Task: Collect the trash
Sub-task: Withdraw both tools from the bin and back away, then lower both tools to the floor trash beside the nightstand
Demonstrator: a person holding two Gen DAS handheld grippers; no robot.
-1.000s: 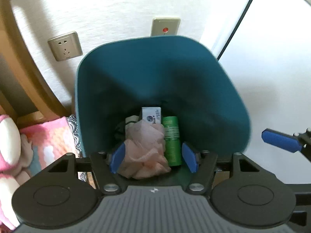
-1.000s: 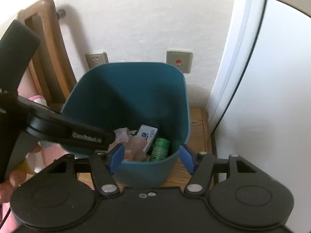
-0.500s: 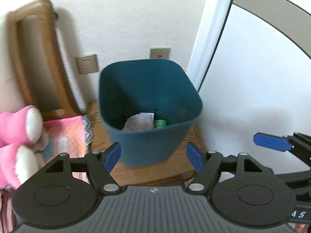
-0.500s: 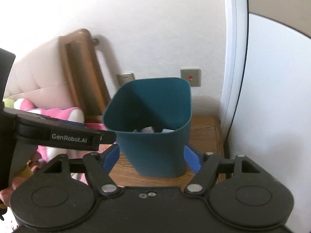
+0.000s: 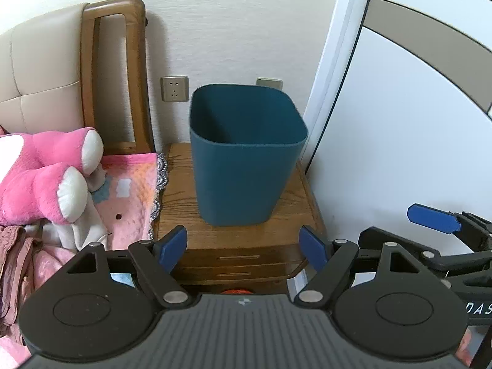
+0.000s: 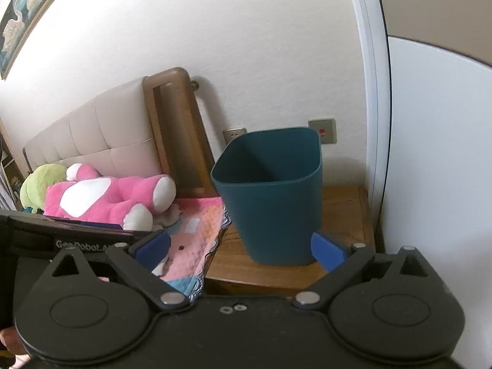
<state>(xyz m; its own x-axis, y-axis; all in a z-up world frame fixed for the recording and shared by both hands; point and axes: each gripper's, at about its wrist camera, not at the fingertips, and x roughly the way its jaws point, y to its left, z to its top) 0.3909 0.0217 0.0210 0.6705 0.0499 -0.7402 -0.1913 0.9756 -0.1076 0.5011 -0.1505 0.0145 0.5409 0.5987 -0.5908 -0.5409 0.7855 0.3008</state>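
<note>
Both tools (image 5: 243, 247) (image 6: 238, 249) backed off, opening, empty.

Soft, even daylight fills both views, and the white wall (image 5: 240, 24) is bright without harsh glare. The bin (image 5: 246, 153) throws a faint shadow on the nightstand (image 5: 286, 215) ahead of the left gripper, and its inside is dark. The headboard post (image 6: 175, 129) casts a soft shadow on the wall. Fisheye distortion bends the door frame (image 6: 372, 92) into a curve, and the corners fall to black. Focus is sharp, with slight softness toward the edges.
</note>
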